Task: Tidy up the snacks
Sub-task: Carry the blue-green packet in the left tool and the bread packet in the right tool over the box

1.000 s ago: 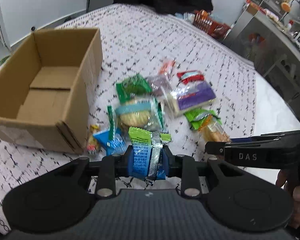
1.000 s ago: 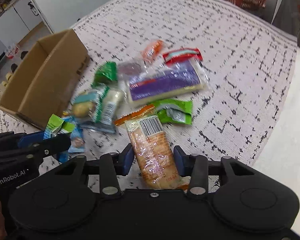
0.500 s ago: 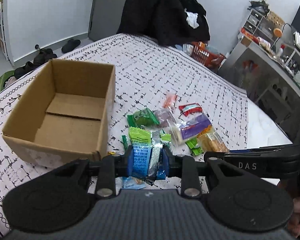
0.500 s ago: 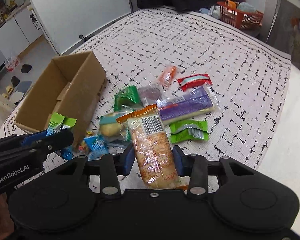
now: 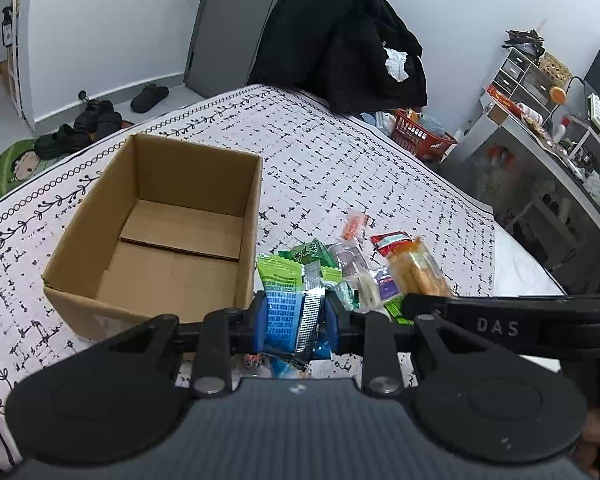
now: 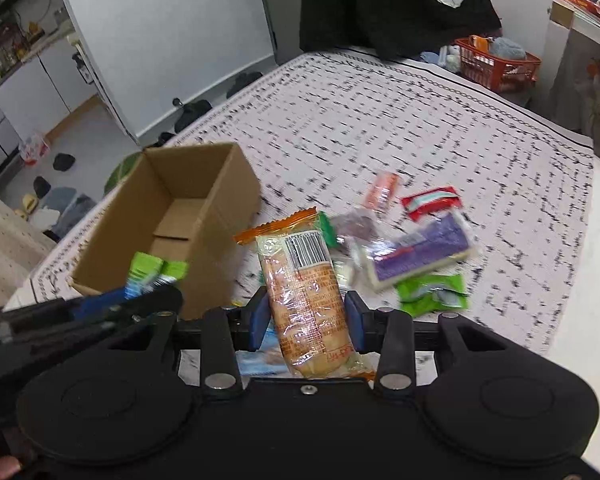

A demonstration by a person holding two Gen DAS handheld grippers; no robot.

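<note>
My left gripper (image 5: 294,322) is shut on a blue and green snack packet (image 5: 288,304), held above the bed just right of the open, empty cardboard box (image 5: 168,240). My right gripper (image 6: 306,320) is shut on an orange-edged clear pastry packet (image 6: 304,296), held up to the right of the box (image 6: 180,220). The pastry packet also shows in the left wrist view (image 5: 418,270), and the left packet in the right wrist view (image 6: 152,274). Several snacks lie on the bed: a purple packet (image 6: 424,254), a green one (image 6: 434,294), a red one (image 6: 430,202), an orange one (image 6: 382,190).
The bed cover (image 5: 340,168) is white with black marks and drops off at its right edge. A black coat (image 5: 340,40) hangs beyond the far end. An orange basket (image 5: 422,138) and a desk (image 5: 540,140) stand at right. Shoes (image 5: 96,120) lie on the floor at left.
Both grippers have risen from the bed with their packets, and the view has tilted up. The box now sits nearer the centre of both views.
</note>
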